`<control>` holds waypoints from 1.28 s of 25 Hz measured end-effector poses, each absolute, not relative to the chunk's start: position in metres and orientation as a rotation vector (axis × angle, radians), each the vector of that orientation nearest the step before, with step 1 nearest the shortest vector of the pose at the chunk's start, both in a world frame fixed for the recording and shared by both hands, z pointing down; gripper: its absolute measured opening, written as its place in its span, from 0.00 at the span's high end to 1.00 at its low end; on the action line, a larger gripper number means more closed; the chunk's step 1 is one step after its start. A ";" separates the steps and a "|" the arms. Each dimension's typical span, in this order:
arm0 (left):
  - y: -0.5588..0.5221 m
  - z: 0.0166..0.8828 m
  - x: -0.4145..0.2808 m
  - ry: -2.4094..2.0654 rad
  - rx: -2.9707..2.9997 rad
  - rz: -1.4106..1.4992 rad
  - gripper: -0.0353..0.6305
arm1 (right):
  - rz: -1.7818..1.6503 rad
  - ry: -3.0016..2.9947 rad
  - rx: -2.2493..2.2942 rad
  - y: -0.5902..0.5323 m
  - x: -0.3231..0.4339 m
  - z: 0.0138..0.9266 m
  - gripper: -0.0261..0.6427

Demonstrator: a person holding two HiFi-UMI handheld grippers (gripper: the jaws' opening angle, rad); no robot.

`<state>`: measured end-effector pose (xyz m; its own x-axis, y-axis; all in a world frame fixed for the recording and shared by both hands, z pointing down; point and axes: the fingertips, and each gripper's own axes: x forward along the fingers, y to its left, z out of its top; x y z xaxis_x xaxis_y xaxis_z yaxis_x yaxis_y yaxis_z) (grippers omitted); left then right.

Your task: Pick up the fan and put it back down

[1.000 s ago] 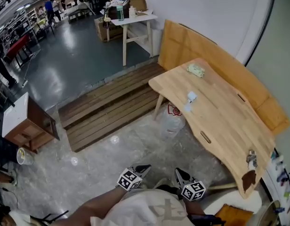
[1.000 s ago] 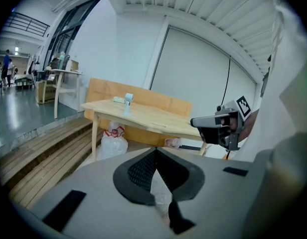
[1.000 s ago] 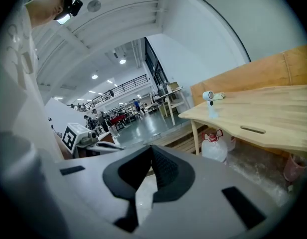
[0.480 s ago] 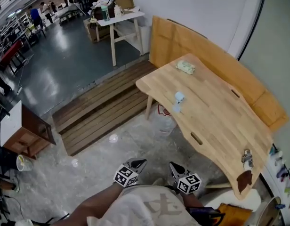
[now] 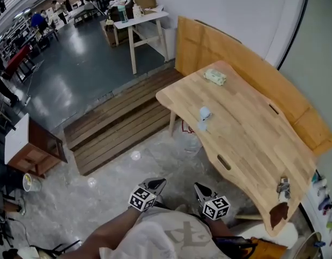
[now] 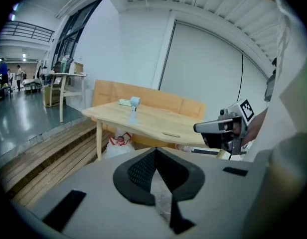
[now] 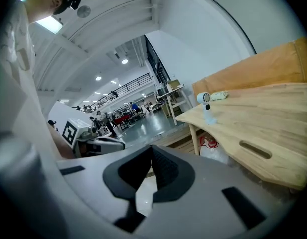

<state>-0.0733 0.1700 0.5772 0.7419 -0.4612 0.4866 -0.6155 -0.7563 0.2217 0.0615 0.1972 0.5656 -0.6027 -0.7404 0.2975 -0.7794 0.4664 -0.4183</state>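
The fan [image 5: 204,114], small and pale blue, stands upright on the wooden counter [image 5: 252,144], close to the edge that faces the open floor and about midway along that side. Nothing touches it. Further along, towards the far corner, a pale green bundle [image 5: 215,77] lies by itself, well apart from the fan. At the near end of the counter sits a small metal object [image 5: 283,186] just above a dark patch on the wood. Under the counter, below the fan, there's a clear plastic bag [image 5: 192,142] on the floor. A wooden bench [image 5: 247,63] runs along the counter's far side, against the wall.

Down at the bottom of the head view, both grippers are held close to the person's body, well short of the counter. The left gripper [image 5: 157,183] has its jaws pressed together, nothing between them. The right gripper [image 5: 199,188] is the same: jaws together, empty. Both point roughly towards the counter, side by side.
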 end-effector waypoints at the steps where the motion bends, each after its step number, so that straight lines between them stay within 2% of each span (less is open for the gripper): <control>1: 0.169 0.578 -0.072 -0.827 2.572 0.585 0.93 | 0.818 -2.626 1.364 0.197 0.062 0.567 0.94; 17: 0.083 0.583 -0.041 -0.648 2.640 0.584 0.93 | 0.836 -2.528 1.525 0.127 0.084 0.574 0.94; 32: -0.025 0.581 -0.085 -0.582 2.666 0.546 0.93 | 0.790 -2.445 1.641 0.017 0.057 0.565 0.94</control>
